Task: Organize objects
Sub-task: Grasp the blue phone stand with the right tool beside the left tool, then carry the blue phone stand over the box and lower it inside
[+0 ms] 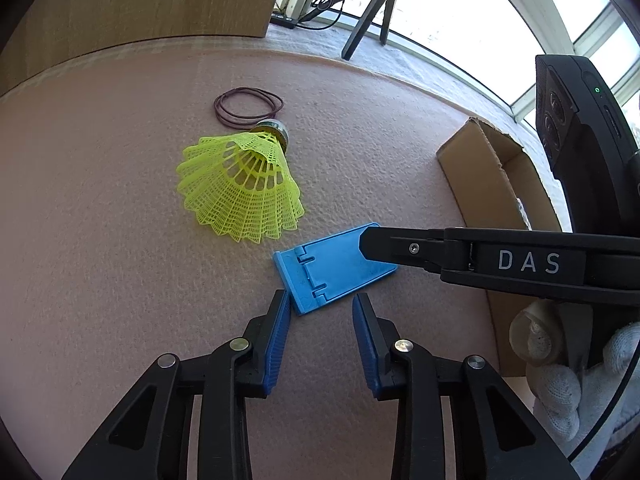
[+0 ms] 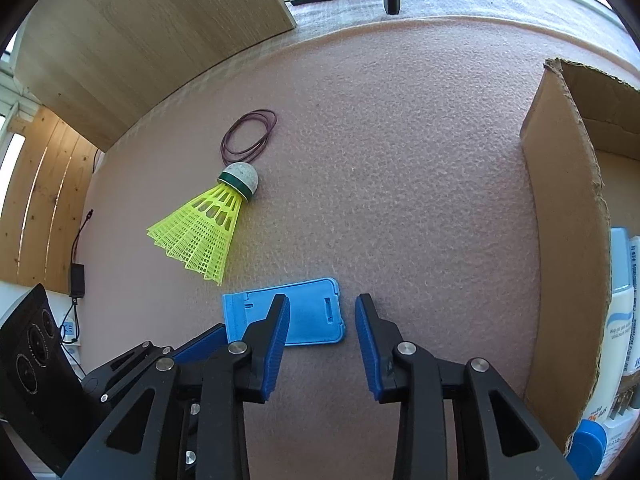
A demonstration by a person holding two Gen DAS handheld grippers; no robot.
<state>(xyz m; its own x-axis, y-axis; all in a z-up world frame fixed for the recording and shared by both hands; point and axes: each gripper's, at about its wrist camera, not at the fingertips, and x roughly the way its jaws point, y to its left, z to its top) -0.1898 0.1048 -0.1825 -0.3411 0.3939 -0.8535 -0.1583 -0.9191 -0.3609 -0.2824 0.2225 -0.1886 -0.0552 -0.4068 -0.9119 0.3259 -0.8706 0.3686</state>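
Note:
A flat blue plastic phone stand (image 1: 332, 266) lies on the pink felt mat; it also shows in the right wrist view (image 2: 308, 314). My left gripper (image 1: 321, 300) is open, its tips at the stand's near corner. My right gripper (image 2: 322, 304) is open over the stand's right end, with one finger over it; its finger (image 1: 400, 250) reaches over the stand in the left wrist view. A yellow shuttlecock (image 1: 240, 188) (image 2: 204, 232) lies on its side beyond the stand. Brown rubber bands (image 1: 248, 106) (image 2: 248, 136) lie behind it.
An open cardboard box (image 2: 568, 240) stands at the right and holds a white bottle (image 2: 620, 320) with a blue cap; the box also shows in the left wrist view (image 1: 496, 184). A wooden board (image 2: 140, 40) leans at the back left. Tripod legs (image 1: 368, 12) stand at the window.

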